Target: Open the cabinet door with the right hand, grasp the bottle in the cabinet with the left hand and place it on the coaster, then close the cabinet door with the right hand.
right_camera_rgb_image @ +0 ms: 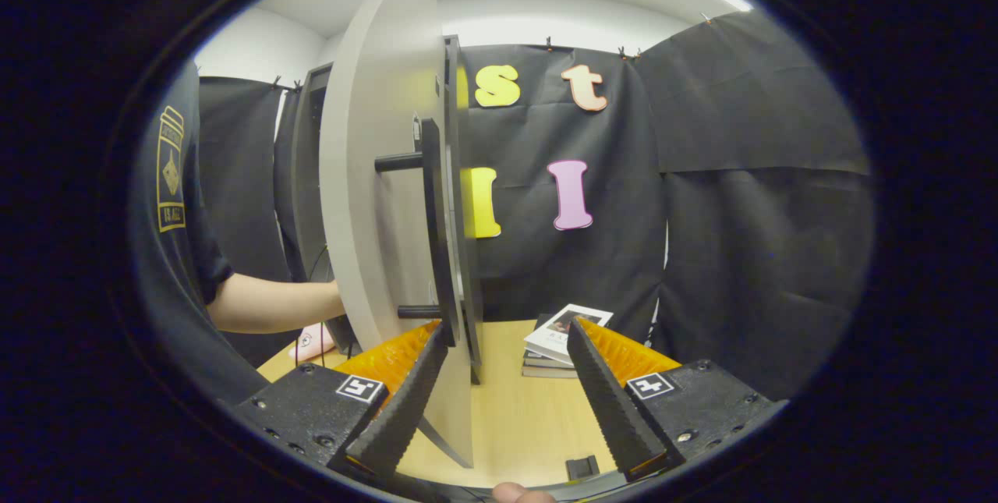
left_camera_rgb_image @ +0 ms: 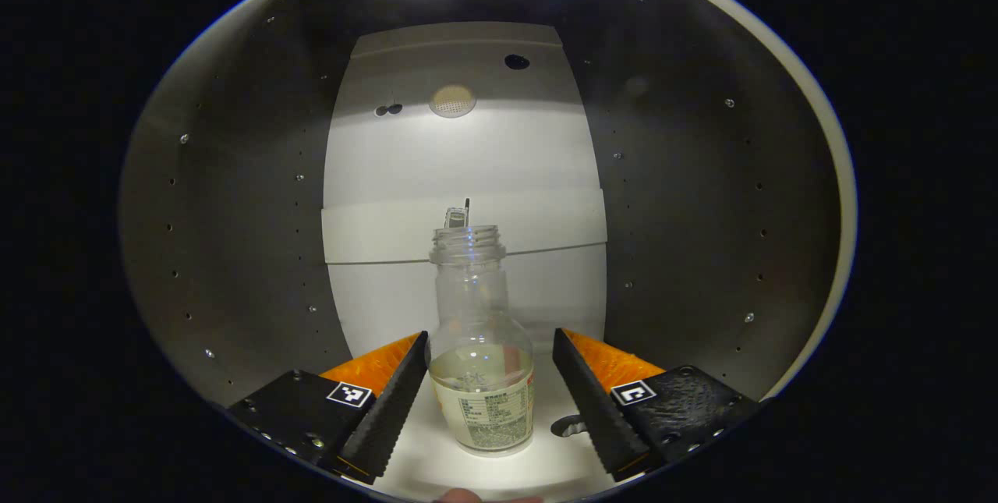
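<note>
In the left gripper view a clear, uncapped bottle [left_camera_rgb_image: 482, 378] with a little pale liquid and a printed label stands upright on the cabinet's white floor [left_camera_rgb_image: 425, 460]. My left gripper [left_camera_rgb_image: 491, 338] is open around its lower body; the left finger is close against it and a gap shows at the right finger. In the right gripper view the cabinet door [right_camera_rgb_image: 374, 199] stands swung open, seen nearly edge-on, with its dark bar handle [right_camera_rgb_image: 431, 230]. My right gripper [right_camera_rgb_image: 508, 327] is open, and the door's edge and the handle's lower end lie just inside its left finger.
Grey cabinet side walls [left_camera_rgb_image: 234, 214] with rows of holes close in on both sides of the bottle. A person's forearm [right_camera_rgb_image: 265, 304] reaches behind the door. On the wooden table [right_camera_rgb_image: 522, 417] lie a stack of books [right_camera_rgb_image: 557, 343] and a pink object [right_camera_rgb_image: 316, 343].
</note>
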A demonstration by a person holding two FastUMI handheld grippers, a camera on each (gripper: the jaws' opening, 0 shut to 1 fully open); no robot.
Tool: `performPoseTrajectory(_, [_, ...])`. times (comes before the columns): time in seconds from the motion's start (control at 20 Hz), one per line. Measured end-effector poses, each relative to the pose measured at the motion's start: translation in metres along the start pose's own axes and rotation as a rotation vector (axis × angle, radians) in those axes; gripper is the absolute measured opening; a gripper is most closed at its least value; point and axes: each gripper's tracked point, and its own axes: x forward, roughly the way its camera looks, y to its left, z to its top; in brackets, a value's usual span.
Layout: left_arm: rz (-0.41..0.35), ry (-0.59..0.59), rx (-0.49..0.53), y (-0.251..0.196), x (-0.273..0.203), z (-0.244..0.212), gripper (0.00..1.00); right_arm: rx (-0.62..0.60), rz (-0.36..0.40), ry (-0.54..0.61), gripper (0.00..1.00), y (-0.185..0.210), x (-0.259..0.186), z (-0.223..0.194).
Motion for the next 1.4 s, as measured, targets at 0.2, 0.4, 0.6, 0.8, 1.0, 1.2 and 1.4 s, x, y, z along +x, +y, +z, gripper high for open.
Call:
performPoseTrajectory(0.2, [-0.01,0.011,-0.01,-0.003,-0.006,0.001,0.77,-0.016,0.03,-0.003,0.99,-0.002,0.007,0.006])
performPoseTrajectory(0.4, [-0.01,0.007,-0.037,0.002,-0.016,0.008,0.77,0.011,0.093,0.007,0.99,0.0,0.017,0.003])
performPoseTrajectory(0.6, [-0.01,0.007,-0.096,0.009,-0.044,0.019,0.77,-0.01,0.155,0.026,0.99,0.001,0.023,0.001])
performPoseTrajectory(0.8, [0.027,-0.032,-0.063,0.034,-0.093,0.035,0.77,-0.101,0.202,0.063,0.99,0.002,0.028,-0.001])
performPoseTrajectory(1.0, [0.018,-0.055,-0.096,0.067,-0.146,0.034,0.77,-0.06,0.186,0.064,0.99,0.0,0.03,-0.006])
performPoseTrajectory(1.2, [0.01,-0.022,-0.148,0.105,-0.193,0.013,0.77,-0.034,0.04,0.035,0.99,-0.008,0.022,-0.004])
performPoseTrajectory(1.4, [0.066,-0.017,-0.124,0.154,-0.227,-0.013,0.77,-0.013,-0.082,0.036,0.96,-0.006,0.012,-0.012])
